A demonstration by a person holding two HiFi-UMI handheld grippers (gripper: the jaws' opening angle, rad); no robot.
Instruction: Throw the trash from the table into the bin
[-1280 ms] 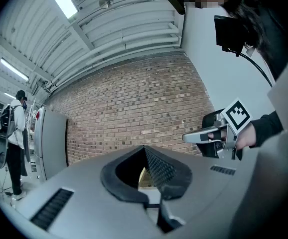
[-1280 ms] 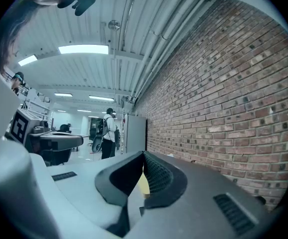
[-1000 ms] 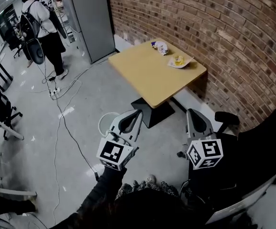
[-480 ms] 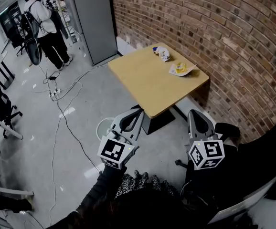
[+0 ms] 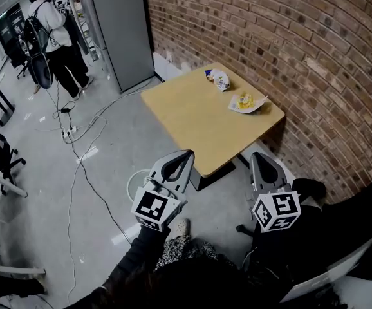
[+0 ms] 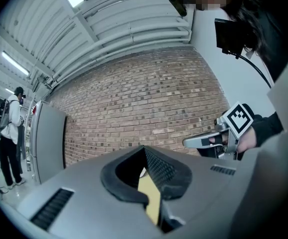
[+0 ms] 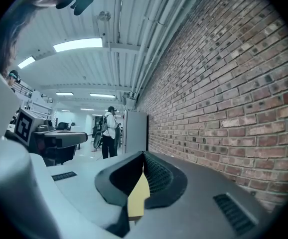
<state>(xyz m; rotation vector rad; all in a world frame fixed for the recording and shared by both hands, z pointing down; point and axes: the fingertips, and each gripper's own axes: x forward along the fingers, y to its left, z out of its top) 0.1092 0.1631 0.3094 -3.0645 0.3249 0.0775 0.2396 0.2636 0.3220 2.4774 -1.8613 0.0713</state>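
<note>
Holding both grippers low in front of the desk (image 5: pixel 195 118), the person points them toward it, neither touching it. Left gripper (image 5: pixel 186 154): jaws together, nothing between them, only a sliver of yellow desk top shows through the slit in the left gripper view. Right gripper (image 5: pixel 258 156): jaws together too, empty, same sliver in the right gripper view. Each gripper shows in the other's view, side by side and apart.

Trash sits on the desk, well apart from both grippers: a crumpled white wrapper (image 5: pixel 219 78) with a blue bit at the far corner near the brick wall (image 5: pixel 302 50), and a flat white paper (image 5: pixel 246 102) with a yellow scrap on it at the wall-side edge. The two pieces are near each other, not touching.

White round bin (image 5: pixel 130 184) stands on the floor just left of the left gripper, partly hidden behind it, beside the desk base. Cables (image 5: pixel 76 150) run across the floor. A person with a backpack (image 5: pixel 47 28) stands far back, next to a grey cabinet (image 5: pixel 118 24).
</note>
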